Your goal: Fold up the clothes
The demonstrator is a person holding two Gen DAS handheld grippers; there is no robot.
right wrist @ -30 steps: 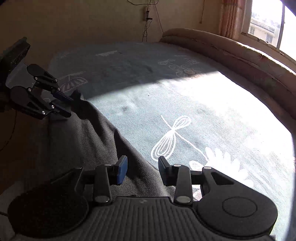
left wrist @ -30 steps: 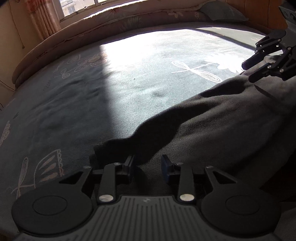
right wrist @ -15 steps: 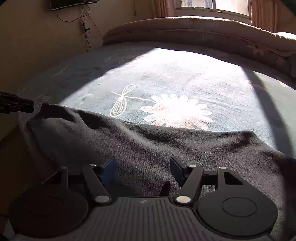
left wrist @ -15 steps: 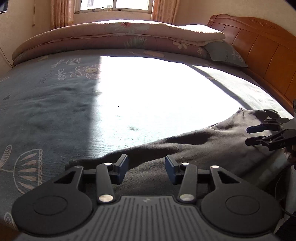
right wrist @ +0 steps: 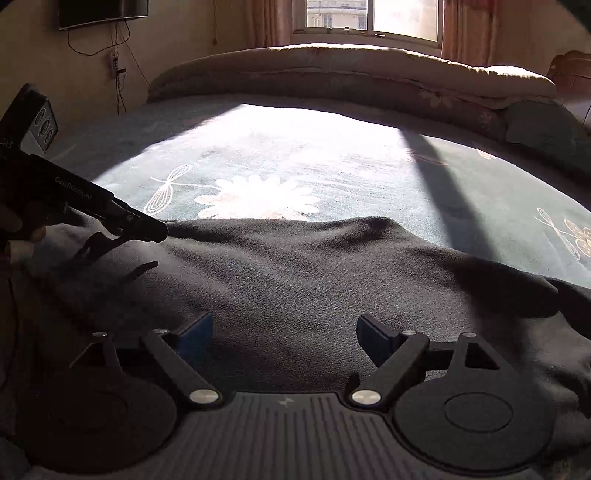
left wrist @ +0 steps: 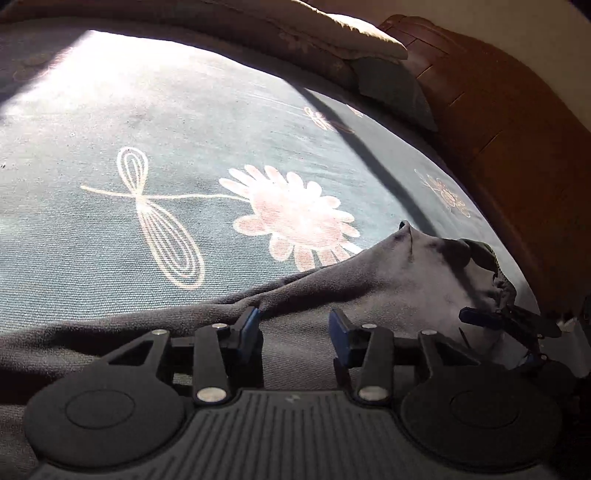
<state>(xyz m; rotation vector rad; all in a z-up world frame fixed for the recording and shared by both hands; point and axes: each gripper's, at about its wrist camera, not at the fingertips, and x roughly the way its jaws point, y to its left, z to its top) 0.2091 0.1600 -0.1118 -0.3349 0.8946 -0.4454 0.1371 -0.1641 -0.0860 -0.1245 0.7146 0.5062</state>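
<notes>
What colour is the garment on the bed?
Dark grey garment, clearest in the right wrist view.

You had a dark charcoal-grey garment point(right wrist: 314, 280) in front of you, plain and unpatterned, with a darker greenish-black gathered band at one end. It lay on a muted blue-green bedspread point(left wrist: 221, 122) printed with pale pink daisy flowers and cream looped line-drawn leaves. Your left gripper point(left wrist: 294, 328) and right gripper point(right wrist: 283, 334) were both black, each with bright blue pads point(right wrist: 195, 334) and small silver pivot pins. Behind, the rolled quilt point(right wrist: 351, 70) was beige with a faint floral print, the headboard point(left wrist: 517, 122) reddish-brown wood, and the curtains point(right wrist: 465, 26) pinkish.
</notes>
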